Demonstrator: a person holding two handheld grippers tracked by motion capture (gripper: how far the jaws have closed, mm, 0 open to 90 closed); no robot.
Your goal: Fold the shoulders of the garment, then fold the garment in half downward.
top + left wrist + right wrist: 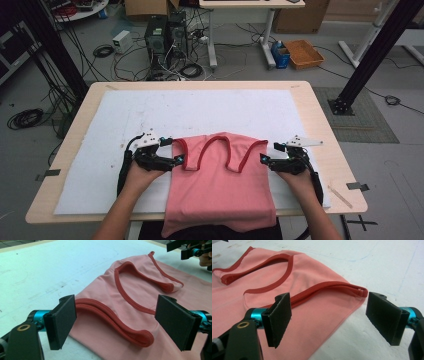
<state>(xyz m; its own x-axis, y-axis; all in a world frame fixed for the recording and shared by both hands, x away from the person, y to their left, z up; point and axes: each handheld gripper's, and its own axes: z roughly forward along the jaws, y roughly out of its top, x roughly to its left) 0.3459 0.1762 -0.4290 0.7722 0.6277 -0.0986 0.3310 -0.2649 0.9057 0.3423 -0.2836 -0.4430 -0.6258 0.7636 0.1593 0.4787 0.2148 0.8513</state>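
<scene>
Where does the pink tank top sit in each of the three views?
High view: pink tank top lies bottom centre, its hem hanging over the table's near edge.
Left gripper view: it spreads from centre to right.
Right gripper view: it spreads from upper left to centre.
Shared landmark: its red trim against the white mat.

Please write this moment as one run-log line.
left tongs: open | right tongs: open | pink top: flat on table, unheld

One camera is looking down from above the person's side, taking in the whole table (pixel 310 95). Two more are riding low on the grippers, peering close along their jaws from opposite sides. All three are sharing the pink top (pixel 220 185).
</scene>
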